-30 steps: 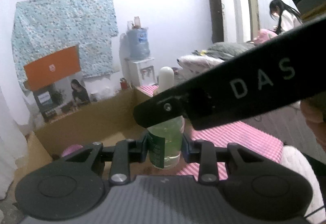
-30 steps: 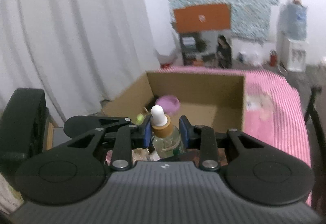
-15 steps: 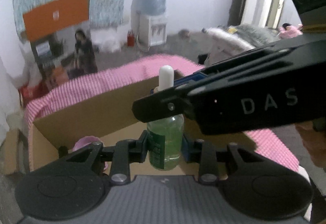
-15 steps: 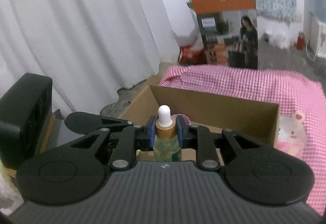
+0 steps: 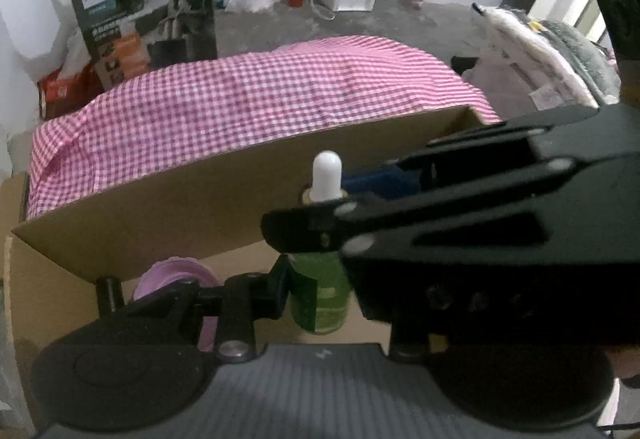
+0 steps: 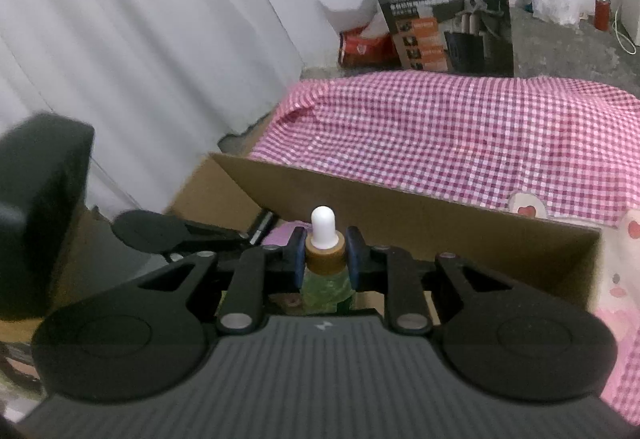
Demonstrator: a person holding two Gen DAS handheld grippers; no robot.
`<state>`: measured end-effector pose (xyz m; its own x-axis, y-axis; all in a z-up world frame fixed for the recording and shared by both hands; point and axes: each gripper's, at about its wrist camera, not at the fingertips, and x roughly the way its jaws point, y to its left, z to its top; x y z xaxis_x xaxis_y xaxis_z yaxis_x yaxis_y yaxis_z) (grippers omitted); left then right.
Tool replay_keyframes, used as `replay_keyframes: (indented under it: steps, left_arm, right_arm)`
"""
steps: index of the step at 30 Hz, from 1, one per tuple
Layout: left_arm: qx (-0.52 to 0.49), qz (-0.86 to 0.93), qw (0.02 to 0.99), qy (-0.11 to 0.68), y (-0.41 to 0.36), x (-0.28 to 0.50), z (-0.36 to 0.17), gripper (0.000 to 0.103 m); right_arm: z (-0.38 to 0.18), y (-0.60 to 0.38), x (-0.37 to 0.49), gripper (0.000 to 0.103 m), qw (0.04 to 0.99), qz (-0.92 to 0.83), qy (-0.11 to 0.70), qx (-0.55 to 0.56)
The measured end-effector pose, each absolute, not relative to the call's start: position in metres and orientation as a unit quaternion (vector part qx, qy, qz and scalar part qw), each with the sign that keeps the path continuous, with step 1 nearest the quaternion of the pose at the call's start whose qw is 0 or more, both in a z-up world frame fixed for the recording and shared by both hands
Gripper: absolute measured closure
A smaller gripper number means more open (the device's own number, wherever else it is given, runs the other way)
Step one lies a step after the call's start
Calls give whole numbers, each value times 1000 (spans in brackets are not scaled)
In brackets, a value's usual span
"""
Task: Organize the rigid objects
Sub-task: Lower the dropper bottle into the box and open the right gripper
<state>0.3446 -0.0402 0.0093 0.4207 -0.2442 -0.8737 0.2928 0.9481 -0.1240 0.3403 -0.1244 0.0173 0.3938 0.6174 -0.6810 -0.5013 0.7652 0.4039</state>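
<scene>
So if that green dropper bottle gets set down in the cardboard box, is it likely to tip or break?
The dropper bottle looks like clear glass, so probably rigid and breakable. It is tall and narrow under a white bulb, so it may tip. The cardboard box floor seems flat, which should help.

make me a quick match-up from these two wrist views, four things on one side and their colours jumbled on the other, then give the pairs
Things
1. dropper bottle's bulb
2. bottle collar
3. cloth beyond the box
4. round thing in the cardboard box

Colours
A. pink and white checks
B. lilac
C. white
D. tan

Pairs: 1-C, 2-D, 3-A, 4-B
</scene>
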Motion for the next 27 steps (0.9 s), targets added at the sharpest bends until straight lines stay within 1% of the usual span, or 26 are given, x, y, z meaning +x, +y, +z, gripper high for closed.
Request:
replay_keyframes:
  steps: [5, 8, 12, 13, 15, 17, 19, 20, 22, 27]
  left_arm:
    - [19, -152, 835, 529, -40, 352, 0, 69]
    - [17, -151, 832, 534, -40, 355, -3, 67]
    - [14, -156, 831, 534, -42, 354, -4, 59]
    - [14, -159, 831, 533, -42, 353, -2, 56]
    - [17, -160, 832, 530, -44, 350, 0, 51]
    - [24, -163, 834, 526, -47, 347, 3, 48]
    - [30, -166, 836, 522, -48, 342, 7, 39]
    - [32, -167, 838, 518, -49, 340, 10, 37]
    - [38, -169, 843, 510, -50, 333, 17, 31]
    - [47, -174, 855, 486, -50, 312, 40, 24]
  right_arm:
    - [-4, -112, 357, 84, 828, 327, 453, 48]
    - [-12, -110, 361, 84, 828, 322, 458, 39]
    - [-15, -107, 364, 82, 827, 323, 459, 36]
    - [-14, -108, 364, 82, 828, 324, 456, 36]
    - [-12, -106, 364, 75, 829, 326, 453, 30]
    - [-9, -107, 361, 64, 830, 324, 453, 33]
    - [-5, -109, 358, 55, 832, 321, 451, 33]
    - [-3, -111, 356, 52, 834, 319, 449, 34]
    - [3, -115, 350, 50, 836, 319, 445, 37]
    - [29, -135, 327, 44, 850, 311, 422, 56]
